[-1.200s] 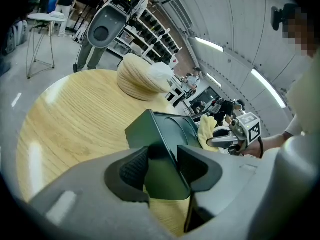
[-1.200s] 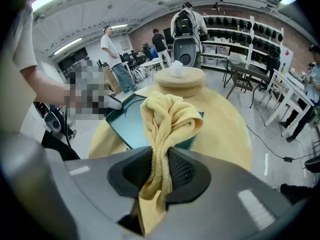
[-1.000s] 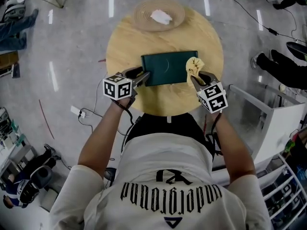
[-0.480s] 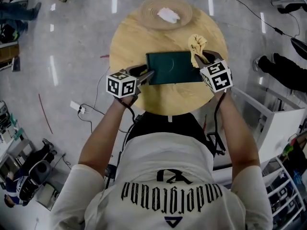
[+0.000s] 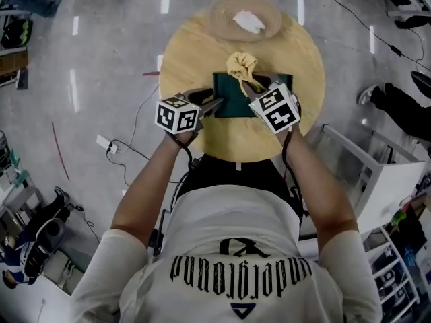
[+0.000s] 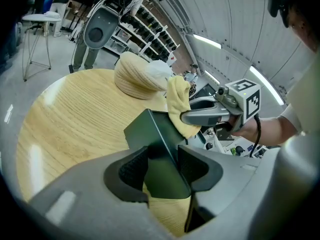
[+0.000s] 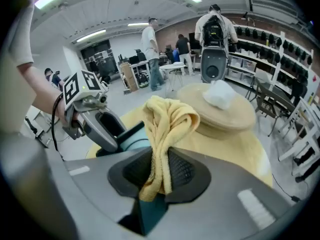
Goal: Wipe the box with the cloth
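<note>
**Cloth brought back over box; wiping pass under way**

Change noted: within the last second the yellow cloth (image 5: pixel 241 64) went from the right end of the dark green box (image 5: pixel 229 103) out past its upper right corner. It now sits at centre frame, over the middle of the box's far edge, and appears to rest against it. Judgement: a leftward wiping pass is in progress, and the left part of the lid looks still to be done.

Right gripper (image 5: pixel 250 86): jaws closed tight on a bunched fold of the cloth.

Left gripper (image 5: pixel 213 105): jaws clamped on the box's left end, steadying it. Its position is unchanged.

Surface: a round, pale wooden table (image 5: pixel 192 52) with the box at its centre. A woven dish (image 5: pixel 222 15) holding a white wad (image 5: pixel 249 23) stands at upper centre.

Room: glossy grey floor, loose cables, white shelving at right, people at the frame edges.
</note>
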Demonstrator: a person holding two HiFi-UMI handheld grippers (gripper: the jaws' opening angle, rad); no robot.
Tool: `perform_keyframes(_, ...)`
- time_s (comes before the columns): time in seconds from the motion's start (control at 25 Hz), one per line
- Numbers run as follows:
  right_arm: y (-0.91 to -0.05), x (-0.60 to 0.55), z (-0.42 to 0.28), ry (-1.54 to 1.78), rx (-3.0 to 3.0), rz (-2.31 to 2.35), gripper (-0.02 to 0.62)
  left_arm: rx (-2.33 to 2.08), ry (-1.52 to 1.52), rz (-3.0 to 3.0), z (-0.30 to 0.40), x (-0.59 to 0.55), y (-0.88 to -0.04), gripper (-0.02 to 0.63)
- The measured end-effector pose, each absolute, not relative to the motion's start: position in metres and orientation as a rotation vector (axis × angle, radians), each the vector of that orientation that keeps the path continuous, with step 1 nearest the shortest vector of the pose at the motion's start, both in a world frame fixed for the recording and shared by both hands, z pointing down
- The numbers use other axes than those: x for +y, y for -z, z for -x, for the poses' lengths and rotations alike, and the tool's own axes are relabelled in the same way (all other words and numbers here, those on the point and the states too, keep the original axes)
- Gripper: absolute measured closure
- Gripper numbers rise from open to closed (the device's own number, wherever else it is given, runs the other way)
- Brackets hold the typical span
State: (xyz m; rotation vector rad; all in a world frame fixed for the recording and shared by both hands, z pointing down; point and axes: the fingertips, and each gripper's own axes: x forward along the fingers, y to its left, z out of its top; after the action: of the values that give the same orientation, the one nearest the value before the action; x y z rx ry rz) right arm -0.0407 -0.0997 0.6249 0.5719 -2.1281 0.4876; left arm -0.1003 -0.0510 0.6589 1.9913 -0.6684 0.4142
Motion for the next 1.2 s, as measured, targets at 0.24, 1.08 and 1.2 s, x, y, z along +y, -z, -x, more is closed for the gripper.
perform_keyframes(0.24, -0.633, -0.076, 0.110, -0.420, -2.166, -0.450, 0.514, -0.683, -0.413, -1.989, 0.100, -0.050, -0.662, 0.403)
perform_keyframes(1.08, -0.633, -0.004, -0.058, -0.640, -1.994, -0.691, 0.515, -0.712, -0.406, -1.991, 0.107, -0.055, -0.664, 0.407)
perform_keyframes(1.2, -0.635, 0.012, -0.079, -0.669, -1.966, -0.720, 0.515, -0.720, -0.405, -1.984, 0.108, -0.056, -0.665, 0.407)
